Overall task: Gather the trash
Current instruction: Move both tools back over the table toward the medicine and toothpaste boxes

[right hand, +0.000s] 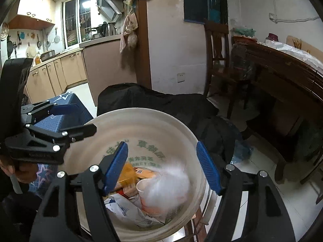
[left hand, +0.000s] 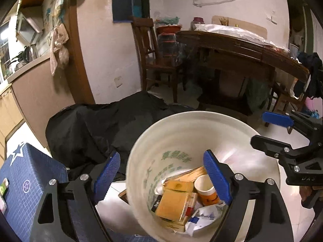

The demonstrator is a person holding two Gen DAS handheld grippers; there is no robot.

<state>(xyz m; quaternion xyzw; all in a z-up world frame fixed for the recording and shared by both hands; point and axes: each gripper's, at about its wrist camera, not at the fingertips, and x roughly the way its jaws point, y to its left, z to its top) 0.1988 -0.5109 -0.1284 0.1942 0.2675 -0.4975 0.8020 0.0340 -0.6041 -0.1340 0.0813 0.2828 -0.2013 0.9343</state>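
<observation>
Trash (left hand: 181,199) fills the white bucket (left hand: 171,125) at lower centre — boxes, a paper cup. Left gripper (left hand: 162,173) and right gripper (right hand: 162,164) both gape above it — nothing grasped.

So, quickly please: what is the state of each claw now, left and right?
Left claw: open, holding nothing, above the white bucket.
Right claw: open, holding nothing, above the same bucket.

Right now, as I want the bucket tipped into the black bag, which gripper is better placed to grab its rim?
Probably left: the left gripper is open astride the wall of the white bucket, while the right gripper hangs open over the trash.
</observation>
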